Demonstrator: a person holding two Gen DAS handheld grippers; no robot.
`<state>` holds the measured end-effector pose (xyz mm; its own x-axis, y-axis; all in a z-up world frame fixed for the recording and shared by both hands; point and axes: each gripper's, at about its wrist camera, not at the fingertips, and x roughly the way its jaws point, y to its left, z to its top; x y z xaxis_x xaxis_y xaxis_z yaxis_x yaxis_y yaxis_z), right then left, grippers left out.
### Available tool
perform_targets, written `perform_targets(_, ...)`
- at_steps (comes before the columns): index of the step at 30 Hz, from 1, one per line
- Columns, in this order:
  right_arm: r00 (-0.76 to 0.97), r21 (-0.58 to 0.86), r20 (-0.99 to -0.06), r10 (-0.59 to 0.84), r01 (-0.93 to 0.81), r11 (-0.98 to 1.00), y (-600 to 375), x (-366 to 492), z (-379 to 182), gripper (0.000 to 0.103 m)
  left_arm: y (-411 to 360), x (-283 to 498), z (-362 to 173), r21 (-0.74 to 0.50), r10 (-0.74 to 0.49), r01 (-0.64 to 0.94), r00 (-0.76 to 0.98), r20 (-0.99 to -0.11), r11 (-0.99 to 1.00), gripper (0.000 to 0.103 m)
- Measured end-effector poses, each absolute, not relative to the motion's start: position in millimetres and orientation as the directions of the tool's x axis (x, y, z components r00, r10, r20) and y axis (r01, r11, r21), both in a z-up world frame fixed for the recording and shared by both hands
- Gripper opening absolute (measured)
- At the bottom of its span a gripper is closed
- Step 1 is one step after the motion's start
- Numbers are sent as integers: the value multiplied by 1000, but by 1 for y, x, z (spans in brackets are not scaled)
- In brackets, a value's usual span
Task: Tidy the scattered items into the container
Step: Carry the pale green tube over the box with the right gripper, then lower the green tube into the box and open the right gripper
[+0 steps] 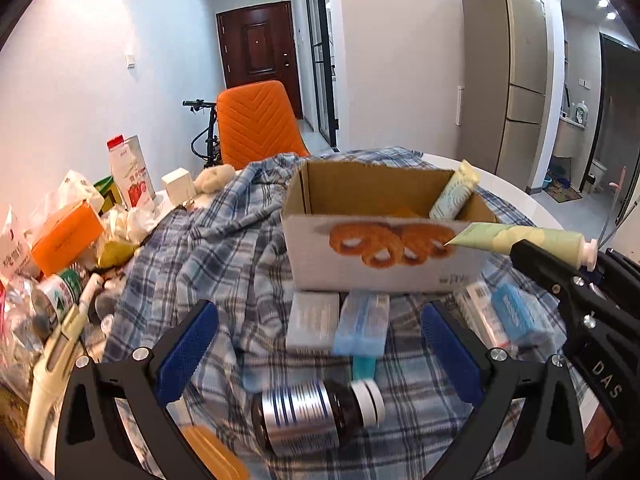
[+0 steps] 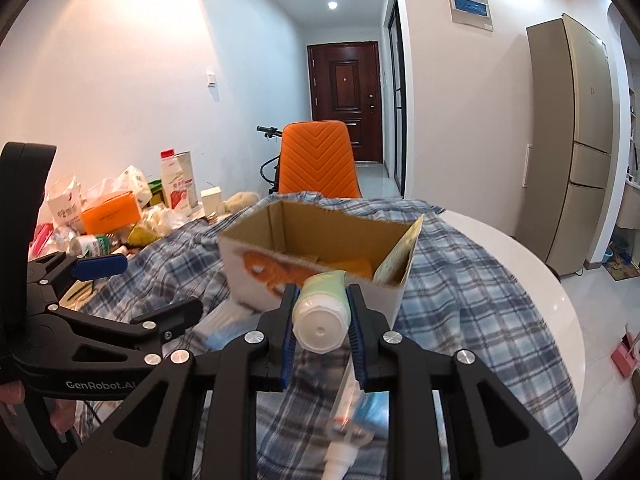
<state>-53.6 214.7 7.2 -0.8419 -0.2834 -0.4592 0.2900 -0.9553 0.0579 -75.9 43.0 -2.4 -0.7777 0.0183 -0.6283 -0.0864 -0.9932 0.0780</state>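
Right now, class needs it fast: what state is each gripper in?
Left gripper: open, empty, above the brown bottle.
Right gripper: closed on the green tube, near the cardboard box.

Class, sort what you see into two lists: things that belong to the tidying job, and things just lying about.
Job:
cardboard box
green tube, held by right gripper
dark bottle, between the open left gripper fingers
blue packet

Lying about:
orange chair
milk carton
fridge
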Motion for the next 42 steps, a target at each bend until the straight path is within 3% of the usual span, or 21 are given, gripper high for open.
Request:
perform_targets(11, -825, 114, -475, -307, 288, -951, 233, -122, 33, 22, 37, -142, 23, 76, 3, -68, -768, -641, -995, 103)
perform_targets(25, -651, 277, -609, -454, 361, -890, 227, -199, 9, 22, 34, -223, 9, -20, 90, -113, -657, -748, -993, 103)
perform_targets(34, -532, 339, -706, -468, 327, -882, 222, -241, -10, 22, 53, -262, -1, 9, 79, -140, -608, -790, -990, 103)
perform_targets(42, -485, 302, -765, -425, 312, -901, 218, -247, -23, 22, 57, -271, -9, 10, 78, -146, -586, -807, -989, 103)
